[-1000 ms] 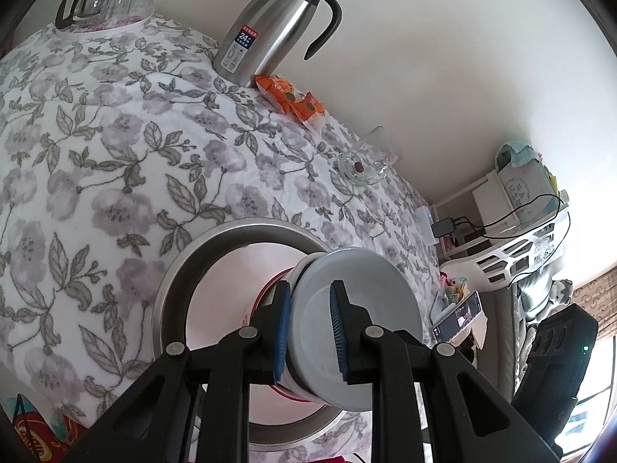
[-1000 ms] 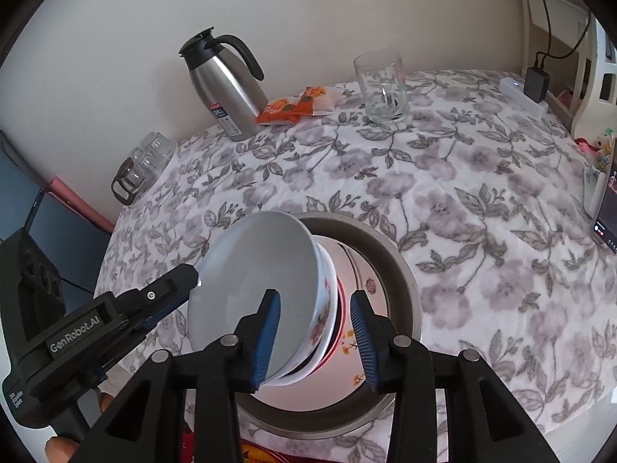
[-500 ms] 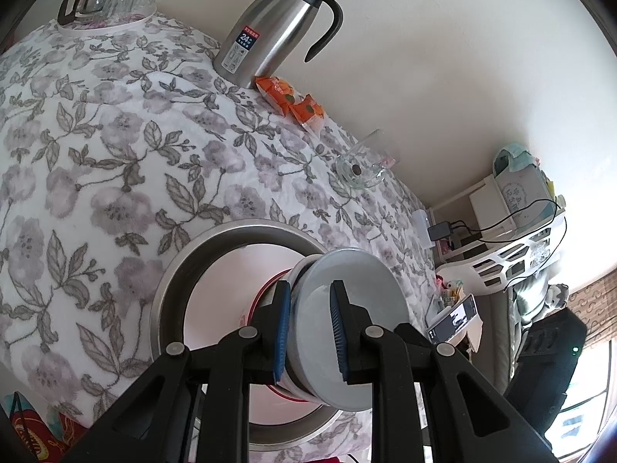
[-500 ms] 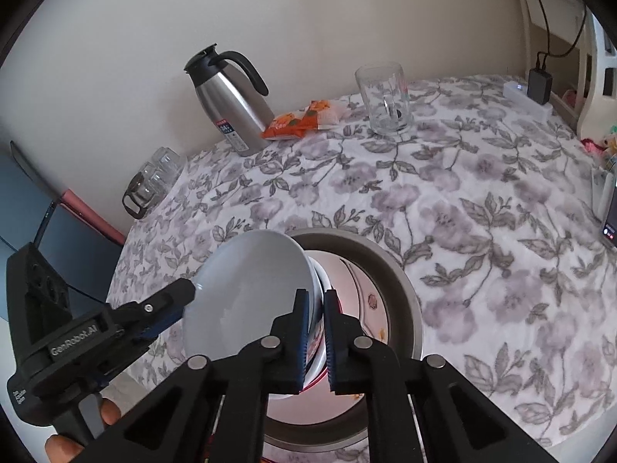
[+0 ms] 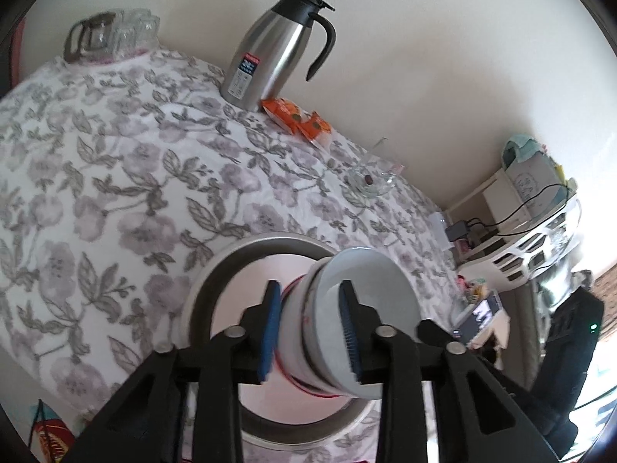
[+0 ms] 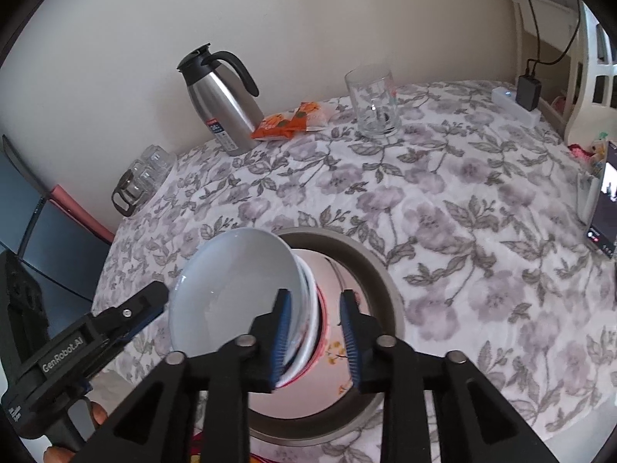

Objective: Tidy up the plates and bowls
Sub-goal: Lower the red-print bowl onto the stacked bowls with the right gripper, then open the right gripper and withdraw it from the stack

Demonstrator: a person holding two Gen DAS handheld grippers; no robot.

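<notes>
In the left wrist view, the left gripper (image 5: 310,332) has just been opening; its blue pads (image 5: 270,328) stand on both sides of the rims of the stacked bowls (image 5: 347,308), and I cannot tell if they still press. The bowls stand tilted on edge inside the metal basin (image 5: 208,281) on the flowered tablecloth (image 5: 115,173).

In the right wrist view, the right gripper (image 6: 314,337) has just been opening too. Its left pad is at the rim of the bowls (image 6: 231,289), the right pad is apart from them; it is released.

Nested white bowls (image 6: 231,289) tilted in metal basin (image 6: 385,281)
</notes>
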